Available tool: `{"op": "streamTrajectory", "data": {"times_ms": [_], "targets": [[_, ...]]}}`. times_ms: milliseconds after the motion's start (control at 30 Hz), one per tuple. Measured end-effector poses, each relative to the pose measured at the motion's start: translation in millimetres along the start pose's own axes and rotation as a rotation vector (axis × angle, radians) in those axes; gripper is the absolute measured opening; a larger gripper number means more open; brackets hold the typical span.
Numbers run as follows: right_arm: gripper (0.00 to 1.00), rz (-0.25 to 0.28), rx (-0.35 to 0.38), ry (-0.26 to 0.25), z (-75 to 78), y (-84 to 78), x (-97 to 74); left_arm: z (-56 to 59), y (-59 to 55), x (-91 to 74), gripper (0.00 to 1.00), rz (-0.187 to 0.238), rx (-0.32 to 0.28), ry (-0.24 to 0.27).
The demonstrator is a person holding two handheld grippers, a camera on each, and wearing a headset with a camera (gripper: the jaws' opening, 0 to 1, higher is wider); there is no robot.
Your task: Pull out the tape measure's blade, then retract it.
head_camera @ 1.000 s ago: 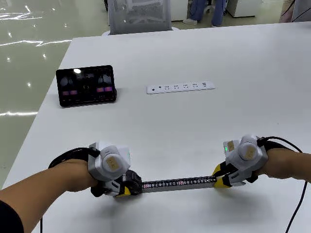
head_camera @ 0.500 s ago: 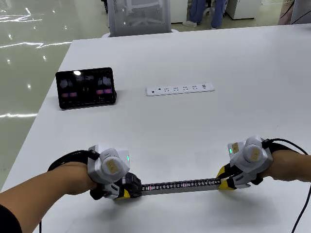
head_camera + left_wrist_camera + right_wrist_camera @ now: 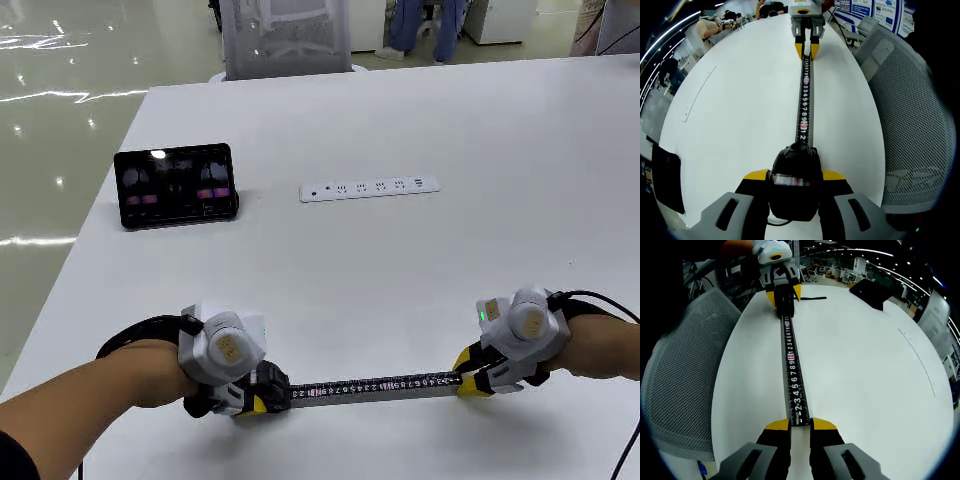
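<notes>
Near the front edge of the table (image 3: 420, 270), the left gripper (image 3: 258, 397) pinches the black tape measure (image 3: 796, 182) by its case — its blade (image 3: 375, 387) lies stretched along the surface. The right gripper (image 3: 472, 372) seems closed on the blade's tip — the hook is hidden.

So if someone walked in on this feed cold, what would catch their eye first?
The numbered blade drawn out straight along the near side of the white table, between the two grippers. The left gripper is clamped on the black tape measure case; the right gripper pinches the blade's tip. Farther back sit a dark tablet at the left and a white power strip mid-table.
</notes>
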State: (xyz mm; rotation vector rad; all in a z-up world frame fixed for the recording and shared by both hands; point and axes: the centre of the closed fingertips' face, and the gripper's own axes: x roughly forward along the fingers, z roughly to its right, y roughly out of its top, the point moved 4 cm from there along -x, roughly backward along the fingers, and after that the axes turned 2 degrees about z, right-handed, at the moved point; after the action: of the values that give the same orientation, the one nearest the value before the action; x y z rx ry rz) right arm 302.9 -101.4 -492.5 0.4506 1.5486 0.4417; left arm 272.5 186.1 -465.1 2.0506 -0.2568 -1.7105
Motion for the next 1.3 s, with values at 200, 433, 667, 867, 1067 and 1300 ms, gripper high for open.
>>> {"op": "streamTrajectory", "data": {"times_ms": [200,433,667,867,1067,1300], "targets": [[0.10,0.000,0.000,-0.004,0.2,-0.3,-0.4,-0.7,0.2,0.0,0.32,0.000,-0.001,-0.001],[0.11,-0.022,-0.017,-0.002,-0.5,1.5,0.6,0.1,0.9,0.2,0.32,0.006,-0.001,0.003],[0.12,-0.088,-0.013,-0.003,-1.0,4.7,1.6,0.7,1.9,1.2,0.33,0.017,0.004,0.000],[0.12,-0.113,-0.012,0.000,-1.5,5.1,2.1,0.1,0.6,2.4,0.34,0.029,-0.014,0.013],[0.12,-0.129,-0.001,-0.017,-3.0,5.9,2.8,0.9,-0.6,5.6,0.35,0.017,-0.007,0.015],[0.12,-0.107,0.056,-0.040,-1.4,5.2,3.7,-0.6,-0.3,5.7,0.35,0.019,-0.015,0.014]]}}
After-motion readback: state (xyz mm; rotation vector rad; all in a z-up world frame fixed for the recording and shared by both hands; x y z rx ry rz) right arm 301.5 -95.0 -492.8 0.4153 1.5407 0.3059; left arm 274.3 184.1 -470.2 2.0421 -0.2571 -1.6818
